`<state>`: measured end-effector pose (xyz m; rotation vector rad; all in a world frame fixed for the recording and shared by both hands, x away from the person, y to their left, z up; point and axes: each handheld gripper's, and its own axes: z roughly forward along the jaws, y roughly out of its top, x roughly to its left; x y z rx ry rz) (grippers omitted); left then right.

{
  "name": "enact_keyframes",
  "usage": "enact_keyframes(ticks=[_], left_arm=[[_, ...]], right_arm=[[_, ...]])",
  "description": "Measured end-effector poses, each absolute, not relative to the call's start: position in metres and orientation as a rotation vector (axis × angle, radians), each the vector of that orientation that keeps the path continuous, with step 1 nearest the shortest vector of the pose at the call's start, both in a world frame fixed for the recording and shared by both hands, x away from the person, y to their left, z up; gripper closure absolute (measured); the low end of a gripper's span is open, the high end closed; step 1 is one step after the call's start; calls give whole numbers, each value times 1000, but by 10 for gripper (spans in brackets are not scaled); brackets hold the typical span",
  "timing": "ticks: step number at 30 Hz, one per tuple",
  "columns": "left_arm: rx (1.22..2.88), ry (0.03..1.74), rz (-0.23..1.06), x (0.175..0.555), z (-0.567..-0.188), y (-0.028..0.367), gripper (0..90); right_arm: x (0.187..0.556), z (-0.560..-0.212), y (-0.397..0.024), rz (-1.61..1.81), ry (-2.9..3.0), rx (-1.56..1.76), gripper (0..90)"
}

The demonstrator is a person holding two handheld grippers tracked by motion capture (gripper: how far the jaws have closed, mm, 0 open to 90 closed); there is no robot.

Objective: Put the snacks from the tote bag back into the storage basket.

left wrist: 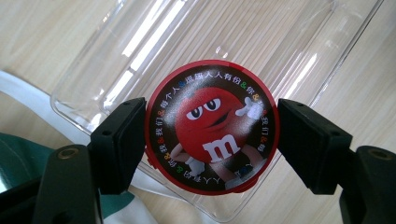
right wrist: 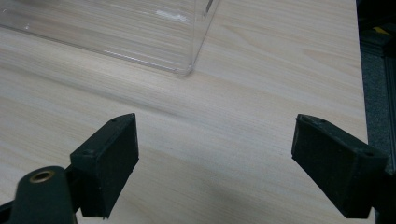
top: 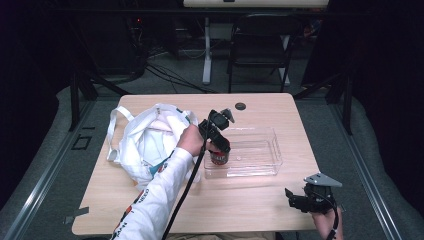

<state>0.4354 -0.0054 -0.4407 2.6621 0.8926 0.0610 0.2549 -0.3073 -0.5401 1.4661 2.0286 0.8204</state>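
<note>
Left gripper (top: 220,150), jaws clamped on a red candy tin (left wrist: 212,126) held over the near-left corner of a clear tray (top: 260,150); right gripper (top: 295,200), jaws spread wide above the bench (top: 240,200).

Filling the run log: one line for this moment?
left gripper: shut on candy tin | over clear tray | right gripper: open, idle

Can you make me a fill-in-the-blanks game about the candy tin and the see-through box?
1. The left gripper holds a round tin whose lid shows a ____ cartoon candy.
2. The tin is at the near-left corner of the ____ plastic bin.
3. The right gripper hangs over bare table with its jaws ____.
4. Left of the bin lies a ____ bag.

Missing words: red; clear; open; white
</note>
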Motion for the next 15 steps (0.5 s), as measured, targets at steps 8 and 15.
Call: enact_keyframes(ticks=[8, 15], left_arm=[[2674, 913, 18, 434, -460, -3, 272], [2689, 928, -1, 434, -472, -1, 272]], right_arm=[[255, -541, -307, 820, 2021, 1466, 143], [255, -541, -307, 820, 2022, 1467, 144]])
